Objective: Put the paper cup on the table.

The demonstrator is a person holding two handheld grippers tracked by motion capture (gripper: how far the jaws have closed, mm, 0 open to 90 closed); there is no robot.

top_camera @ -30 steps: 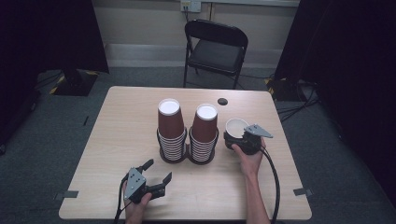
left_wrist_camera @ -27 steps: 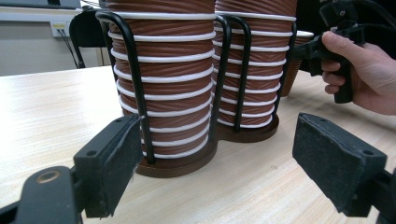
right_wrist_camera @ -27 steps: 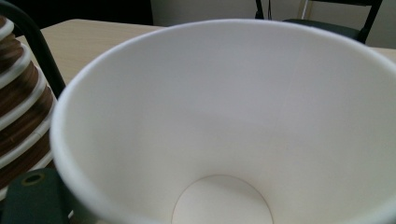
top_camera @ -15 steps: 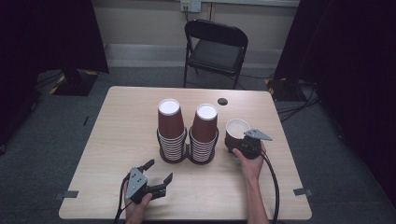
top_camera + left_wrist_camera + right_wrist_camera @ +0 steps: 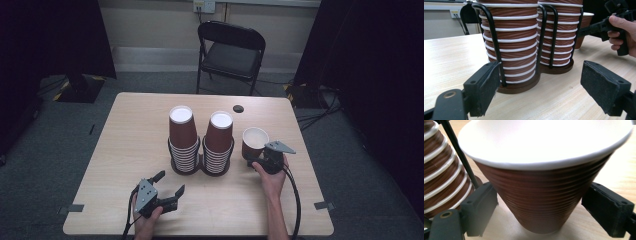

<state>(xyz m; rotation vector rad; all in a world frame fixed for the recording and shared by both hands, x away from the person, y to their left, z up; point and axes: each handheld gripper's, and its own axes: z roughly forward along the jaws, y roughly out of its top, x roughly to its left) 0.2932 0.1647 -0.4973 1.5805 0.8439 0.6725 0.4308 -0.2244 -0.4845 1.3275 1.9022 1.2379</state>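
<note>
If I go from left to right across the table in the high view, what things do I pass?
Left hand-held gripper → left stack of cups → right stack of cups → single cup → right hand-held gripper.

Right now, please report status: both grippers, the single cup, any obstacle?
Left gripper open, idle. Right gripper around single cup, fingers not pressing. Cup upright beside stacked cups; wire rack close.
</note>
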